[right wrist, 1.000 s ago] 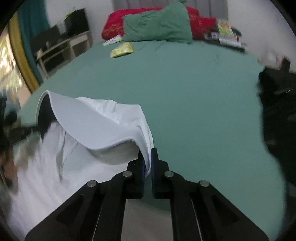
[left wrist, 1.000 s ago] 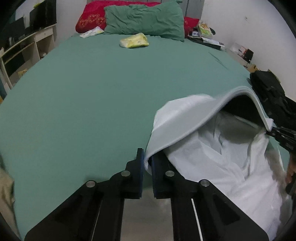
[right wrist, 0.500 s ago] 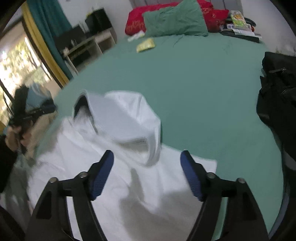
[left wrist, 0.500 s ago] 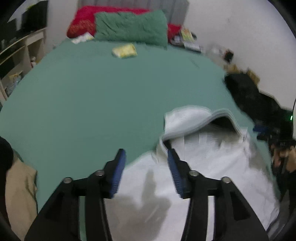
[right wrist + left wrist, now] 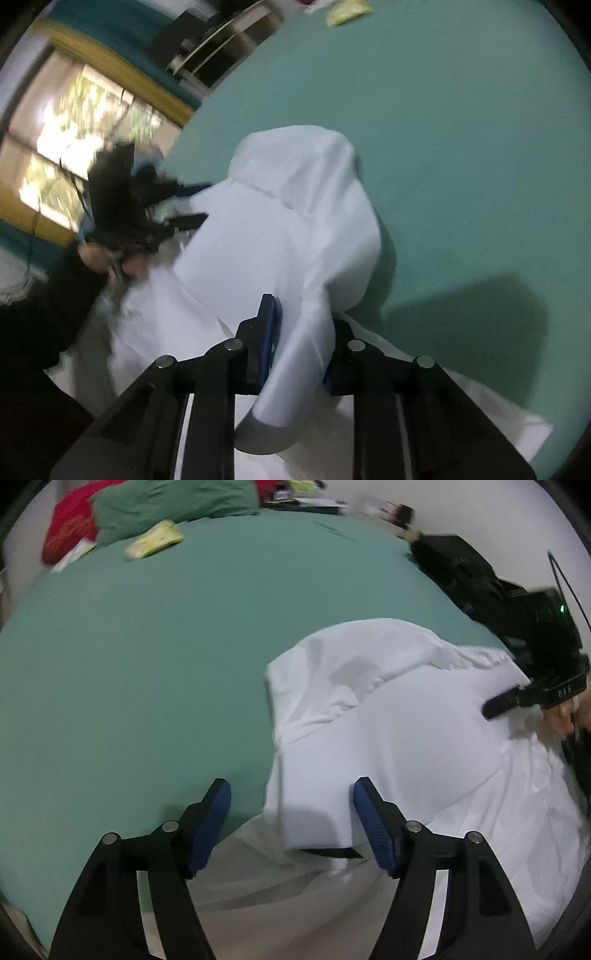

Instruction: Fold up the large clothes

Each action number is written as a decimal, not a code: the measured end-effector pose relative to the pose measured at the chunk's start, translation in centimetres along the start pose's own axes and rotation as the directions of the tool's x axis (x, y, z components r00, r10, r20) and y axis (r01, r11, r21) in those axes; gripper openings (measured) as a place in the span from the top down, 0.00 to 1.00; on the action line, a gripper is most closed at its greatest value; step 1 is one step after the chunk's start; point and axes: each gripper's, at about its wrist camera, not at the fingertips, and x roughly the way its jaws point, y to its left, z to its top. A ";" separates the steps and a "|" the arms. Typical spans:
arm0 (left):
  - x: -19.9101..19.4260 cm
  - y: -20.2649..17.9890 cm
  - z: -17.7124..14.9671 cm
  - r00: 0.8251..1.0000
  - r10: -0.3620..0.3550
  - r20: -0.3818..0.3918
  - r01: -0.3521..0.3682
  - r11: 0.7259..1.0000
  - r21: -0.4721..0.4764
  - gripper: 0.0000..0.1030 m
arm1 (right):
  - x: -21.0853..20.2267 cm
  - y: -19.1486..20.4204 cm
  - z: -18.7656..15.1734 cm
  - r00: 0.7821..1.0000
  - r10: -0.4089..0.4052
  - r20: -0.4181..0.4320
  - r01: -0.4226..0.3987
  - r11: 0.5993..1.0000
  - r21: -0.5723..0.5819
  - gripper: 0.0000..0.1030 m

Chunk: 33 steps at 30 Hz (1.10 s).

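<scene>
While the white garment (image 5: 399,731) lies heaped on the green bed (image 5: 147,664), my left tongs (image 5: 291,823) hang spread at its near-left edge; my right tongs (image 5: 301,343) straddle a fold, not yet pinching.

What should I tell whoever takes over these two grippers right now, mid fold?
Left gripper: open, empty, over the near edge of the white garment.
Right gripper: a strip of that garment runs between its fingers; whether they are clamped is unclear.
Garment lies on the green bed, one part laid over the rest, wrinkled.
Done: a first fold.
Left: smooth it, fold further.
</scene>
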 end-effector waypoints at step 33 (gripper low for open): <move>-11.8 -7.2 -13.3 0.988 0.086 0.125 -0.090 0.996 0.029 0.67 | -3.6 14.5 -15.7 0.790 -0.540 0.290 0.607 0.624 -0.492 0.31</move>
